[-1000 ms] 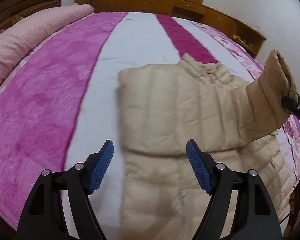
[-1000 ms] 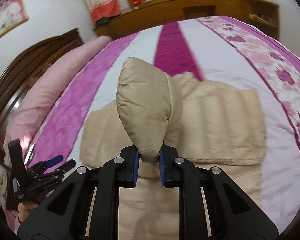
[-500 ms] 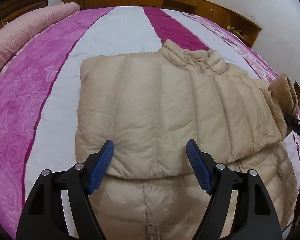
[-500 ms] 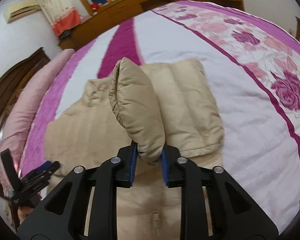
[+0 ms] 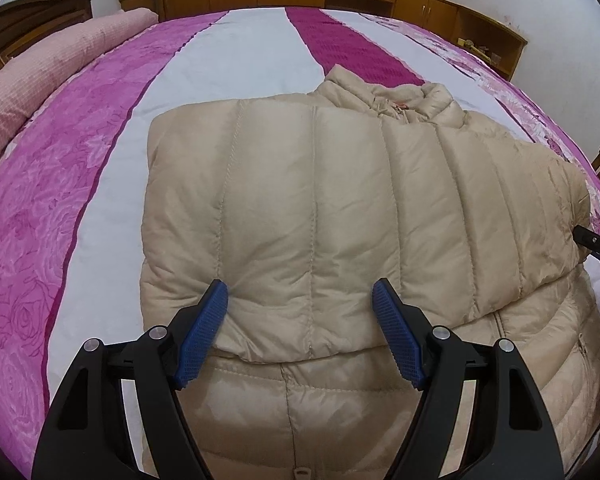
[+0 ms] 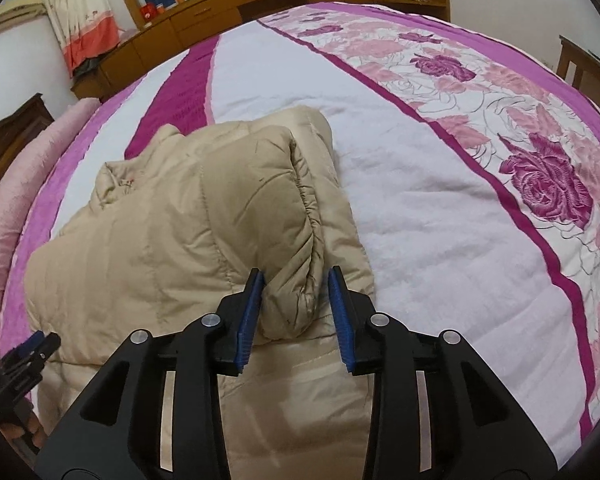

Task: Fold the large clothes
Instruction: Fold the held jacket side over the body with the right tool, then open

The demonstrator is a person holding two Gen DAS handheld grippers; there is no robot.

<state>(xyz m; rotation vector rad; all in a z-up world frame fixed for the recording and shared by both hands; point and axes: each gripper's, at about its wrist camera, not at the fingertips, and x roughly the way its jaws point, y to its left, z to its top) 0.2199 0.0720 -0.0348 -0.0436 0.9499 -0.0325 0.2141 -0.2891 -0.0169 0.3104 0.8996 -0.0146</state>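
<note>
Your right gripper has just been opening around the sleeve cuff; withdraw straight; left gripper gapes empty over the jacket.

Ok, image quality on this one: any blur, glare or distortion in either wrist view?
Left wrist view: sharp, no motion blur; heavy fisheye bends the bed into a dome, with dark corners. The jacket is evenly lit, with soft sheen on its lower panel. Right wrist view: also sharp; same barrel distortion; the sleeve cuff is crisp, with mild shine on the jacket below.
</note>
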